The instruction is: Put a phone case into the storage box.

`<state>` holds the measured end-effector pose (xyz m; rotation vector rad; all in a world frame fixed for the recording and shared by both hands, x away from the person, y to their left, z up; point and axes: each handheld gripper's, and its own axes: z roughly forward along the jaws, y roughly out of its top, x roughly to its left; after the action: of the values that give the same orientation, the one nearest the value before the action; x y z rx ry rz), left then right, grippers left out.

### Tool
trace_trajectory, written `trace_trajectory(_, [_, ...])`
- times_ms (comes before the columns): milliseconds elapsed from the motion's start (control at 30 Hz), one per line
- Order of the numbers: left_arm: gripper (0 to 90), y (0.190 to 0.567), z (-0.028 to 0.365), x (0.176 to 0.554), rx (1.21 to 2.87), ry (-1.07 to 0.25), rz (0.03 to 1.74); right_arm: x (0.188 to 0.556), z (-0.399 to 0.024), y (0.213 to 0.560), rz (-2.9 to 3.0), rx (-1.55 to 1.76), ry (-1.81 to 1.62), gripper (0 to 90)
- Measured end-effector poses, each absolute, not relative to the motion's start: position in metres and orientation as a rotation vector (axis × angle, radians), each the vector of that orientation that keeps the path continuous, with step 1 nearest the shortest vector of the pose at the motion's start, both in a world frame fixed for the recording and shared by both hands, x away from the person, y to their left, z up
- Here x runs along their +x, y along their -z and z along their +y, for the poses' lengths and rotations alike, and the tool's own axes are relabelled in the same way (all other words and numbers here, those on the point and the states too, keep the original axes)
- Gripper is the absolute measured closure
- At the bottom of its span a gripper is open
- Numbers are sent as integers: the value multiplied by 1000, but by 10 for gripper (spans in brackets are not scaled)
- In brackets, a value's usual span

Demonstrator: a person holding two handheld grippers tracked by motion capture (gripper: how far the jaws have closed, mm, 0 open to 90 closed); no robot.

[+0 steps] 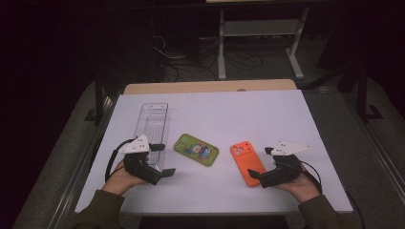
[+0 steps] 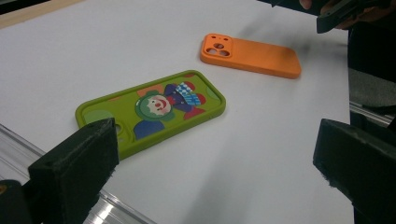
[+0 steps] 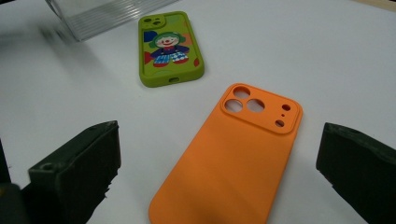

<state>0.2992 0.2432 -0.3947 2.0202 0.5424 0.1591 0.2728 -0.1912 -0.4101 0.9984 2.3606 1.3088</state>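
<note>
orange case: smooth, matte | green case: printed, possibly rubbery

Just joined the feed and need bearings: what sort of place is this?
Probably a lab or workshop recording bench: a white-topped table, tangled cables on the floor behind it, and a metal-framed stand in a dim room.

Count on the white surface: two phone cases — one green with a clown print at centre frame, one plain orange right of it. One clear plastic tray — centre left.
</note>
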Motion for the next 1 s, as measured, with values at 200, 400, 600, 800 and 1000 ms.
trace_trajectory(200, [0, 395, 243, 299, 2021, -157, 548, 273, -191, 409, 2355, 1005, -1303, 0])
trace_trajectory(400, [0, 395, 244, 299, 2017, -157, 549, 274, -190, 408, 2356, 1016, -1290, 0])
trace_trajectory(600, [0, 394, 245, 300, 2036, -161, 542, 278, -183, 406, 2364, 1026, -1272, 0])
trace_trajectory(800, [0, 395, 245, 300, 2022, -152, 554, 286, -175, 403, 2382, 1021, -1241, 0])
trace_trajectory(1000, [0, 395, 245, 300, 2017, -148, 561, 294, -168, 403, 2390, 1040, -1225, 0])
